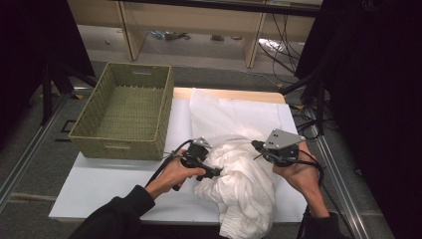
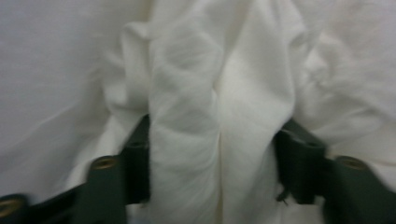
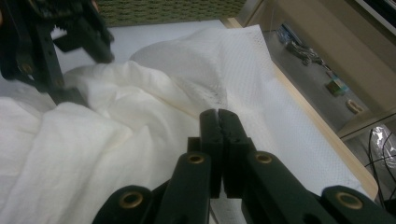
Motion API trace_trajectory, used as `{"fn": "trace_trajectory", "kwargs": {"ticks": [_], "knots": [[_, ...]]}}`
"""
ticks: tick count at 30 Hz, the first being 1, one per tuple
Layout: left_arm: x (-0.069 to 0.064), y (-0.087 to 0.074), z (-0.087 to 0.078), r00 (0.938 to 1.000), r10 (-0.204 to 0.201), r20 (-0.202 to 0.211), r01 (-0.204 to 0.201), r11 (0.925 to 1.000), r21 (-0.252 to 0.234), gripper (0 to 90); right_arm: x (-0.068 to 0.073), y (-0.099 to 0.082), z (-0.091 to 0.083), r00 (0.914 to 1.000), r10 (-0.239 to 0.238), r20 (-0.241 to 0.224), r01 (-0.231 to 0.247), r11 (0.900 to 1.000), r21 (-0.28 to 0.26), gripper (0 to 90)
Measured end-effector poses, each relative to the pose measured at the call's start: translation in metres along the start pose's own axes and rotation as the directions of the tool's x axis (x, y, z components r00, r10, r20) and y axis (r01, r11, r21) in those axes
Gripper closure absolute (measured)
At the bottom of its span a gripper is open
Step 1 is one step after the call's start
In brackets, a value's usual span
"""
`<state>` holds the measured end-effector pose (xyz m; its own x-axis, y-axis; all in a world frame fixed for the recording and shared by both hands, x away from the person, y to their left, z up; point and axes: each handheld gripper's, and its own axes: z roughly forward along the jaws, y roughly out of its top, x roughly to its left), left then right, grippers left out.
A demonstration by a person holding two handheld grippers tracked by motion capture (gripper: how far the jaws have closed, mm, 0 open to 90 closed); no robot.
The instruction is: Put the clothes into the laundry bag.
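Observation:
A bunched white cloth [image 1: 244,184] lies on the table's white sheet, and its near end hangs over the front edge. My left gripper [image 1: 217,172] reaches into the cloth's left side. In the left gripper view a thick fold of the cloth [image 2: 210,116] fills the gap of the left gripper [image 2: 215,154], with both jaws pressed against it. My right gripper [image 1: 256,145] sits at the cloth's upper right. In the right gripper view the right gripper [image 3: 218,115] has its jaws closed together over the cloth [image 3: 116,121], and no fold shows between them. The left gripper [image 3: 56,46] appears there too.
A woven green basket [image 1: 119,145] stands at the table's left rear, with nothing inside that I can see. A flat spread of white fabric [image 1: 234,112] runs toward the table's far edge. Wooden shelving [image 1: 199,25] stands beyond, and black stands [image 1: 50,84] flank the table.

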<state>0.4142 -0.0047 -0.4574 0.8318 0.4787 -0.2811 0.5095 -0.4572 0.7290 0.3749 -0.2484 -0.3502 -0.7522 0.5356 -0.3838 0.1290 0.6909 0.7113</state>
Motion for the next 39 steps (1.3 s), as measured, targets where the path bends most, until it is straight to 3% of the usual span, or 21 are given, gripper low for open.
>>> {"fn": "trace_trajectory", "kwargs": {"ticks": [2,5,6,8,10,11,13,14,16,17,19,21,22,23,24,26,28,32,34,36,39], "knots": [[-0.009,0.006,0.005,0.9984,0.053,0.021,-0.053,0.9986,-0.003,66.6,0.001,0.0,0.002,1.0,-0.001,-0.003,0.001,1.0,0.003,90.0],[-0.017,0.018,0.007,0.996,0.064,0.062,-0.062,0.9973,-0.041,74.9,0.002,-0.001,0.004,0.9998,0.002,-0.021,-0.002,1.0,-0.002,90.0],[-0.016,0.023,0.008,0.994,0.086,0.067,-0.083,0.9957,-0.041,75.6,0.003,0.0,0.003,0.9994,-0.001,-0.034,0.002,1.0,0.003,90.0],[-0.011,0.033,0.01,0.9971,0.043,0.063,-0.041,0.9987,-0.03,76.4,0.004,0.001,0.001,0.9995,-0.011,-0.031,0.011,0.9999,0.012,90.0],[-0.001,0.043,0.012,0.9998,0.0,0.018,0.0,0.9999,-0.014,76.5,0.003,0.001,-0.001,0.9993,-0.01,-0.037,0.01,0.9999,0.007,90.0],[0.006,0.048,0.013,0.999,-0.045,-0.001,0.045,0.9986,-0.027,76.5,0.003,0.001,-0.002,0.9992,-0.012,-0.037,0.012,0.9999,0.004,90.0],[0.021,0.05,0.015,0.988,-0.153,-0.02,0.152,0.9864,-0.063,76.0,0.003,0.0,-0.003,0.999,-0.012,-0.042,0.012,0.9999,0.006,90.0],[0.027,0.049,0.019,0.9834,-0.177,-0.038,0.174,0.9822,-0.07,75.0,0.003,-0.001,-0.002,0.9989,-0.015,-0.045,0.015,0.9998,0.01,90.0],[0.032,0.043,0.025,0.9796,-0.191,-0.063,0.187,0.9807,-0.056,70.3,0.003,-0.004,0.0,0.9988,-0.006,-0.049,0.007,0.9998,0.018,90.0],[0.033,0.04,0.024,0.9757,-0.213,-0.051,0.209,0.9756,-0.066,66.6,0.003,-0.004,0.002,0.9987,-0.003,-0.05,0.004,0.9999,0.015,90.0],[0.031,0.037,0.017,0.9739,-0.221,-0.053,0.217,0.9735,-0.074,55.2,0.004,-0.005,0.002,0.9984,0.0,-0.057,0.001,0.9998,0.02,90.0],[0.025,0.036,0.001,0.9819,-0.172,-0.08,0.168,0.9845,-0.051,38.5,0.003,-0.003,0.002,0.9988,-0.007,-0.049,0.008,0.9999,0.012,90.0],[0.025,0.036,0.001,0.9819,-0.172,-0.08,0.168,0.9845,-0.051,33.9,0.003,-0.003,0.002,0.9988,-0.007,-0.049,0.008,0.9999,0.012,90.0],[0.02,0.033,-0.014,0.9861,-0.132,-0.1,0.128,0.9906,-0.047,33.9,0.002,-0.003,0.001,0.999,-0.008,-0.043,0.008,0.9999,0.01,90.0],[0.016,0.031,-0.024,0.9888,-0.109,-0.102,0.104,0.9931,-0.053,28.0,0.001,-0.002,0.0,0.9992,-0.008,-0.038,0.009,0.9999,0.006,90.0],[0.013,0.024,-0.04,0.9941,-0.051,-0.096,0.047,0.998,-0.043,25.5,0.001,-0.002,-0.002,0.9994,0.004,-0.034,-0.003,1.0,0.005,90.0],[0.014,0.014,-0.046,0.9933,-0.039,-0.108,0.04,0.9992,0.002,24.1,0.0,-0.002,-0.002,0.9994,0.004,-0.033,-0.003,1.0,0.005,90.0],[0.018,-0.009,-0.027,0.9962,-0.014,-0.085,0.026,0.9897,0.141,23.8,0.002,0.0,0.0,0.9993,-0.005,-0.037,0.005,1.0,0.006,90.0],[0.02,-0.011,-0.013,0.9967,-0.017,-0.08,0.029,0.9883,0.15,23.4,0.003,0.0,0.0,0.9993,0.007,-0.036,-0.007,0.9999,0.01,90.0],[0.02,-0.009,0.002,0.9987,-0.029,-0.041,0.033,0.9938,0.106,30.2,0.003,0.0,0.001,0.9993,0.002,-0.038,-0.002,1.0,0.01,90.0],[0.015,-0.002,0.016,0.9993,0.038,0.007,-0.038,0.9981,0.05,56.4,0.003,-0.001,0.004,0.999,-0.013,-0.043,0.013,0.9999,0.007,90.0]]}}
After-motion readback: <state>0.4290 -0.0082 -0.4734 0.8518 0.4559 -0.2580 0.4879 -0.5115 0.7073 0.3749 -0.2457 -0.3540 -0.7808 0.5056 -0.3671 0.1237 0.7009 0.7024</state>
